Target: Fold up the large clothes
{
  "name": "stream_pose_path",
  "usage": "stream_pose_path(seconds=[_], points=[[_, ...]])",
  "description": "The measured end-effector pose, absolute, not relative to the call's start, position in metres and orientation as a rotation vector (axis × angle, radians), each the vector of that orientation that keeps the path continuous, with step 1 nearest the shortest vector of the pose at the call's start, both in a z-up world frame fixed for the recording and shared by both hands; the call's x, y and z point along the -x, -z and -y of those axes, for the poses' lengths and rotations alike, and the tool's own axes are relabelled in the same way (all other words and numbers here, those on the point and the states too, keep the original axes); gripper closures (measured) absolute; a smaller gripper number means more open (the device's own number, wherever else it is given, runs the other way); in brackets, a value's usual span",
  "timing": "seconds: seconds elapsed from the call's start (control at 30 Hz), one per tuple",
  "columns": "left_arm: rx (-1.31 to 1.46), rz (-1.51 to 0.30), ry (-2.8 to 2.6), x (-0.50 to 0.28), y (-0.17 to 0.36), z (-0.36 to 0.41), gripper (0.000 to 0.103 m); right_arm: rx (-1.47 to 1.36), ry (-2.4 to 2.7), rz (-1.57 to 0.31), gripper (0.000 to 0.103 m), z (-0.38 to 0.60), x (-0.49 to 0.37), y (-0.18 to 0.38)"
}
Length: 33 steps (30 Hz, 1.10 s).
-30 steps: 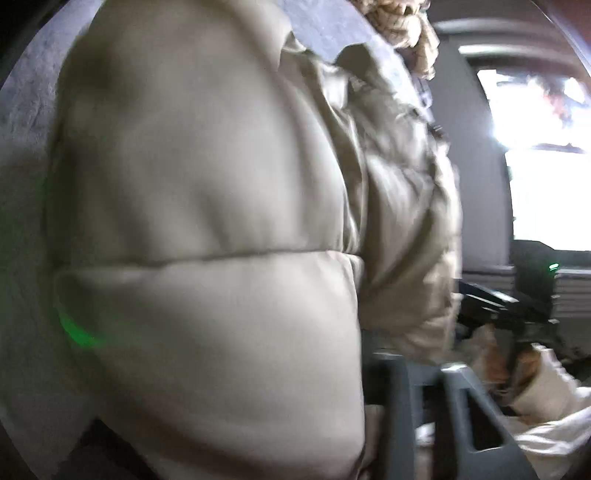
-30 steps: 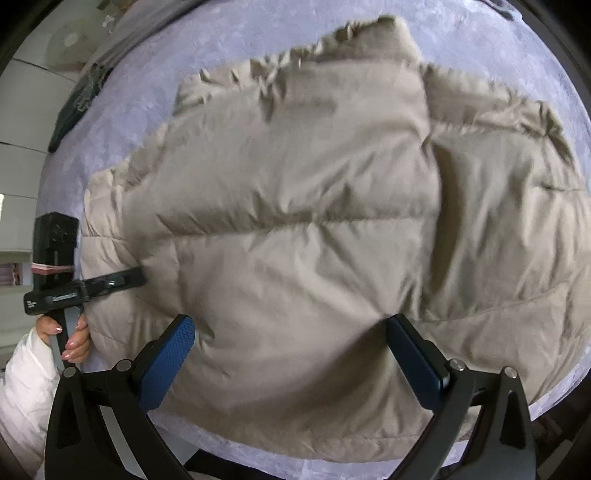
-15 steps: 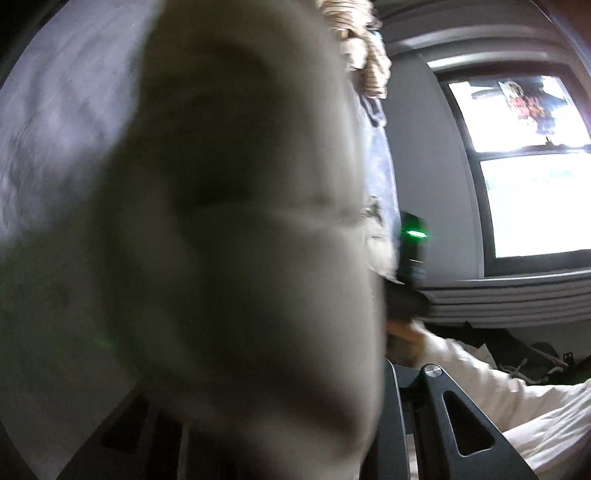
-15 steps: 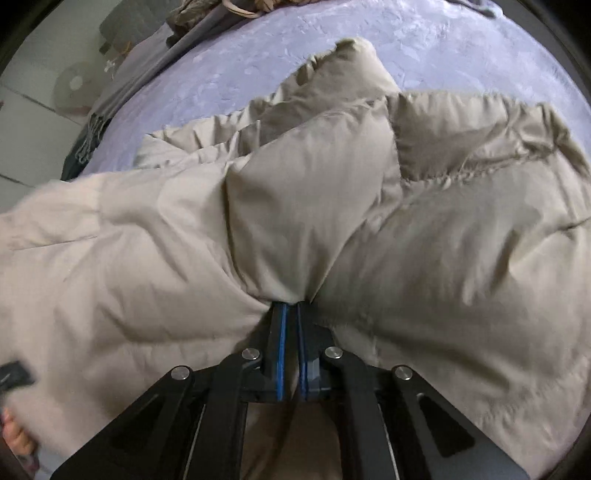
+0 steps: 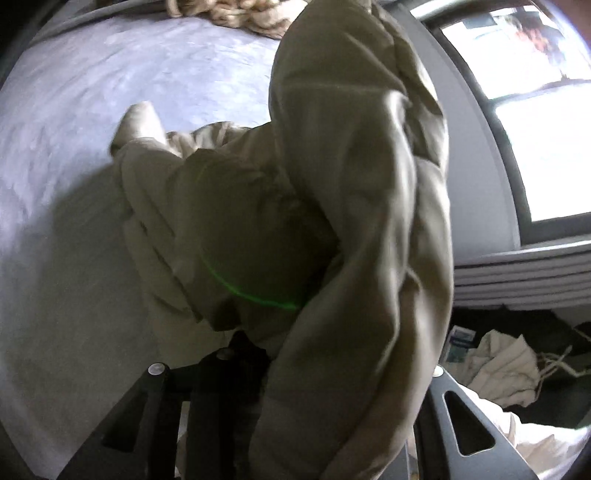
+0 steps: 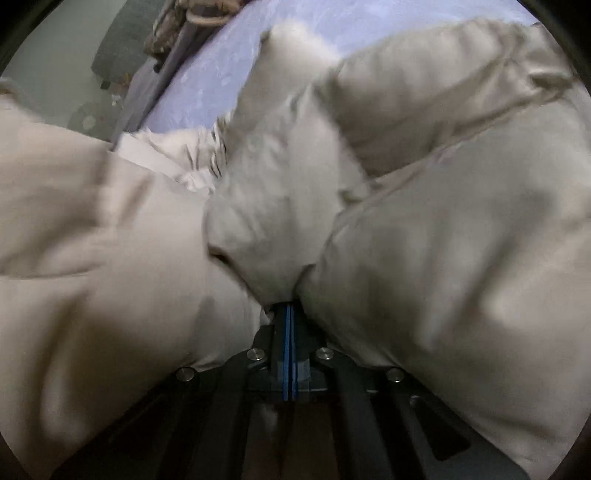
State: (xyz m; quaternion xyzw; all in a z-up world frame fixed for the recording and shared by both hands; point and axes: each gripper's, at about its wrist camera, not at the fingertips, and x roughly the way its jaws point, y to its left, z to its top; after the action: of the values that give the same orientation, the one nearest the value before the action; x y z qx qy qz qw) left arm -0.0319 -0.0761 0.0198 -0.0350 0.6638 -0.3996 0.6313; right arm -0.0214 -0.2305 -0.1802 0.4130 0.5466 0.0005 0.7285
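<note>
A beige quilted puffer jacket [image 5: 354, 206] is lifted off a lilac bedspread [image 5: 74, 110]. In the left wrist view it hangs bunched over my left gripper [image 5: 258, 354], whose fingertips are buried in the fabric. In the right wrist view the jacket [image 6: 443, 229] fills the frame, and my right gripper [image 6: 288, 314] is shut on a pinch of its fabric, blue pads pressed together. The bedspread [image 6: 295, 40] shows only at the top.
A knitted beige throw [image 5: 236, 14] lies at the far edge of the bed. A window [image 5: 535, 129] and radiator are on the right, with white cloth [image 5: 506, 365] on the dark floor. A grey cloth and floor [image 6: 122, 66] lie left of the bed.
My right gripper went from wide open above the flat jacket to shut on its fabric. Both grippers have lifted the jacket, which now bunches and folds above the bed.
</note>
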Motion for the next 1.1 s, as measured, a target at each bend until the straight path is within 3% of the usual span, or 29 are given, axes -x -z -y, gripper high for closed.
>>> stream_pose_path(seconds=[0.03,0.1,0.13,0.17,0.2,0.4,0.53,0.57,0.6,0.67,0.83,0.97,1.07,1.1], points=[[0.064,-1.518,0.917,0.034,-0.020,0.090,0.069,-0.921,0.000,-1.186,0.103,0.241,0.031,0.174],[0.062,-1.517,0.969,0.038,-0.018,0.112,0.048,-0.947,0.025,-1.139,0.100,0.261,0.055,0.163],[0.080,-1.517,1.007,0.043,-0.016,0.124,0.032,-0.963,0.045,-1.118,0.100,0.272,0.069,0.158],[0.094,-1.521,1.041,0.045,-0.014,0.134,0.023,-0.982,0.062,-1.100,0.100,0.282,0.082,0.154],[0.109,-1.536,1.095,0.047,-0.009,0.148,0.021,-1.002,0.079,-1.083,0.100,0.291,0.097,0.152],[0.206,-1.631,1.235,0.045,0.053,0.206,0.021,-1.068,0.183,-1.036,0.100,0.325,0.165,0.148],[0.153,-1.603,1.174,0.037,0.079,0.233,0.021,-1.086,0.254,-1.024,0.099,0.334,0.203,0.141],[0.140,-1.595,1.166,0.042,0.078,0.236,0.021,-1.080,0.268,-1.018,0.091,0.333,0.210,0.136],[0.119,-1.587,1.154,0.044,0.079,0.241,0.021,-1.075,0.275,-1.009,0.070,0.334,0.217,0.130],[0.075,-1.568,1.146,0.055,0.080,0.237,0.021,-1.068,0.253,-0.949,0.041,0.334,0.237,0.111],[0.006,-1.527,1.131,0.069,0.075,0.253,0.021,-1.038,0.064,-0.869,0.041,0.315,0.247,0.068],[-0.028,-1.498,1.117,0.070,0.067,0.247,0.021,-1.020,-0.045,-0.887,0.031,0.291,0.244,0.060],[-0.064,-1.413,1.113,0.064,0.047,0.231,0.021,-0.978,0.038,-0.930,0.031,0.283,0.230,0.069],[-0.076,-1.355,1.105,0.062,0.035,0.226,0.021,-0.952,0.097,-0.958,0.037,0.284,0.220,0.072]])
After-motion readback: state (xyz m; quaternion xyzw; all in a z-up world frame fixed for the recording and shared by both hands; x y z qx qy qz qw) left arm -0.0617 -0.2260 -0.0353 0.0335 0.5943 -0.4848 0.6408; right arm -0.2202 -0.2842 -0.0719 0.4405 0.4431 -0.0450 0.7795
